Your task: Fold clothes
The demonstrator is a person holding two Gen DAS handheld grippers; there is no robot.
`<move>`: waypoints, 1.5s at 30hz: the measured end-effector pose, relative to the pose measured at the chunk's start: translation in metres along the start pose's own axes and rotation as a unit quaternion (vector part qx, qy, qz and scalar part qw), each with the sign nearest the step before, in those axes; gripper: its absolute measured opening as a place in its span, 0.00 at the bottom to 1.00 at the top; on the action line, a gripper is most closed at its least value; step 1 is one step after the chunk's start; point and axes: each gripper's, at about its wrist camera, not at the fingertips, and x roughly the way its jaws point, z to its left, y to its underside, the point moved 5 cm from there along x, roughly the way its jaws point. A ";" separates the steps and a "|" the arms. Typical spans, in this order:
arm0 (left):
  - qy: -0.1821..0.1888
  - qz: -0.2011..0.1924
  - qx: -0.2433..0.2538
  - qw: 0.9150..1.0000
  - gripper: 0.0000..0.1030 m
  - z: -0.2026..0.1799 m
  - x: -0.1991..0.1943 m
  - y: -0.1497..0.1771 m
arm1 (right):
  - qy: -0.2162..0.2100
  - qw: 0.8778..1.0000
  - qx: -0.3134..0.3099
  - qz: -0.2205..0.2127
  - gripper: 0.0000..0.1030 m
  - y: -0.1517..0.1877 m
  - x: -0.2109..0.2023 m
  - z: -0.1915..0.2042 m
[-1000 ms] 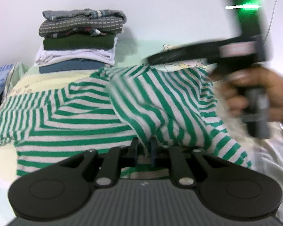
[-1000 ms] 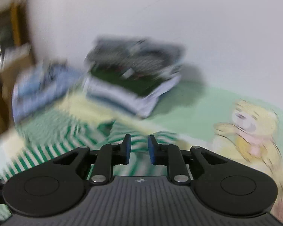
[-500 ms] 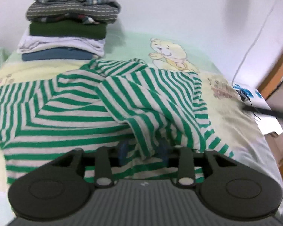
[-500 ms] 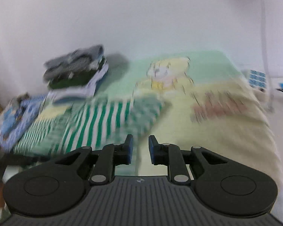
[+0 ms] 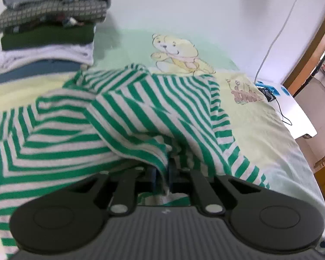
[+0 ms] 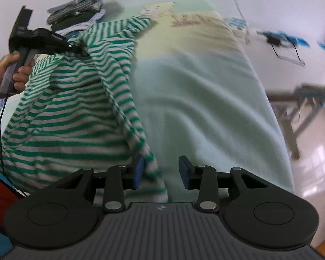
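Item: green-and-white striped top [image 5: 123, 117], partly lifted off the bed [image 6: 201, 99], unfolded.

Left gripper [image 5: 162, 177]: jaws pressed together on a fold of the striped top, which drapes over and ahead of them. In the right wrist view this gripper [image 6: 80, 51] holds the cloth raised at the far left, gripped by the left hand [image 6: 9, 73].

Right gripper [image 6: 161, 171]: jaws spread, nothing pinched. A hem edge of the striped top hangs just inside the left pad [image 6: 138, 171]; the right pad is clear of cloth.

Stack of folded clothes [image 5: 47, 32]: beyond the left jaws, against the wall.

Step in hand, judged: securing a second hold on the hem before spreading the garment.

Handling notes: shift the right jaws slightly leftward so the edge sits fully between the pads, then close; a shallow bite on soft knit will likely slip. Keep the left pinch firm and level. Draw the two holds apart only enough to flatten, without dragging the bed sheet.
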 end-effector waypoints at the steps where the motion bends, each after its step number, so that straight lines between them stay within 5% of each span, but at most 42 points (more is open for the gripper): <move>1: -0.003 -0.001 0.000 1.000 0.03 0.002 -0.004 -0.002 | -0.006 1.000 0.010 0.000 0.37 0.005 0.000 -0.002; 6: -0.001 0.010 -0.019 1.000 0.03 0.004 -0.016 -0.017 | -0.032 0.999 0.027 -0.009 0.35 0.019 -0.002 -0.004; 11: -0.010 0.053 -0.017 0.998 0.05 0.003 -0.005 -0.016 | -0.038 0.999 0.020 -0.004 0.11 0.025 0.001 -0.002; 14: -0.014 0.061 -0.026 0.998 0.13 0.010 -0.003 -0.012 | -0.028 1.000 -0.002 -0.013 0.10 0.026 -0.003 0.002; 21: 0.024 0.061 -0.072 0.995 0.50 0.021 0.001 -0.018 | 0.008 0.999 -0.008 -0.036 0.10 0.025 -0.012 0.010; 23: 0.024 0.061 -0.061 0.996 0.40 0.018 0.006 -0.019 | 0.028 0.999 -0.006 -0.037 0.09 0.025 -0.012 0.013; 24: 0.009 0.065 -0.040 0.997 0.09 0.016 0.009 -0.019 | 0.037 0.999 0.002 -0.038 0.09 0.025 -0.013 0.012; 25: 0.009 0.068 -0.027 0.997 0.00 0.014 0.008 -0.018 | 0.045 0.998 0.013 -0.039 0.09 0.025 -0.013 0.012; 36: 0.055 0.045 0.086 0.994 0.05 -0.008 -0.044 -0.044 | 0.126 0.989 0.018 -0.078 0.09 0.018 -0.033 0.032; 45: 0.052 0.092 0.038 0.994 0.06 0.030 -0.011 -0.030 | 0.164 0.985 -0.018 -0.048 0.09 0.021 -0.021 0.041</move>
